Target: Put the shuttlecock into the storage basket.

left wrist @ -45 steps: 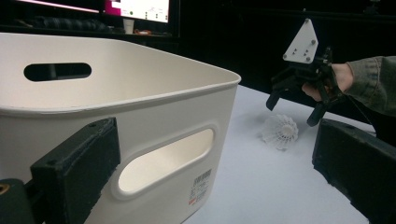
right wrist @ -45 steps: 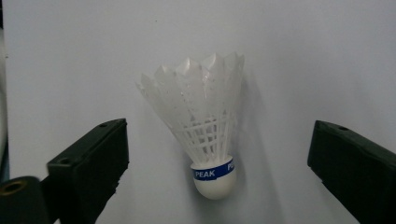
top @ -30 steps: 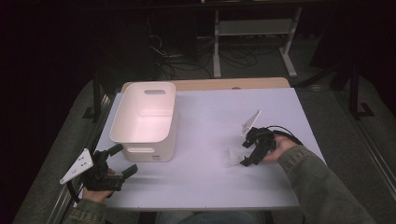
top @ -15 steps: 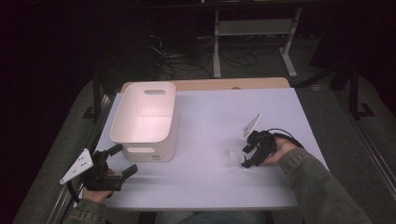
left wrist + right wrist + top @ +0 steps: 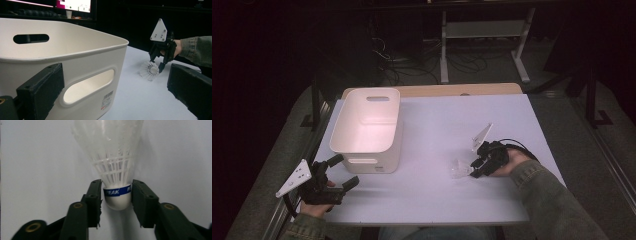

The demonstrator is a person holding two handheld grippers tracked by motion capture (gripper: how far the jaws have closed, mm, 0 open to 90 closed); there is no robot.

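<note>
Right gripper (image 5: pixel 117 195): jaws, just closed, pinch the cork base of a white shuttlecock (image 5: pixel 113 157) lying on the white table (image 5: pixel 437 130); gripping the firm base likely spares the skirt. Left gripper (image 5: pixel 339 175): jaws spread and empty, beside the white plastic bin (image 5: pixel 367 125), the probable destination.

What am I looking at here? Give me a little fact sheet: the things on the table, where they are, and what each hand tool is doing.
Table: white top
Shuttlecock: white plastic, blue band on its cap, lying at the table's right side
Bin: white, handle slots, left side
Right gripper: jaws just closed on the shuttlecock's cap
Left gripper: jaws apart, holding nothing, just in front of the bin
</note>
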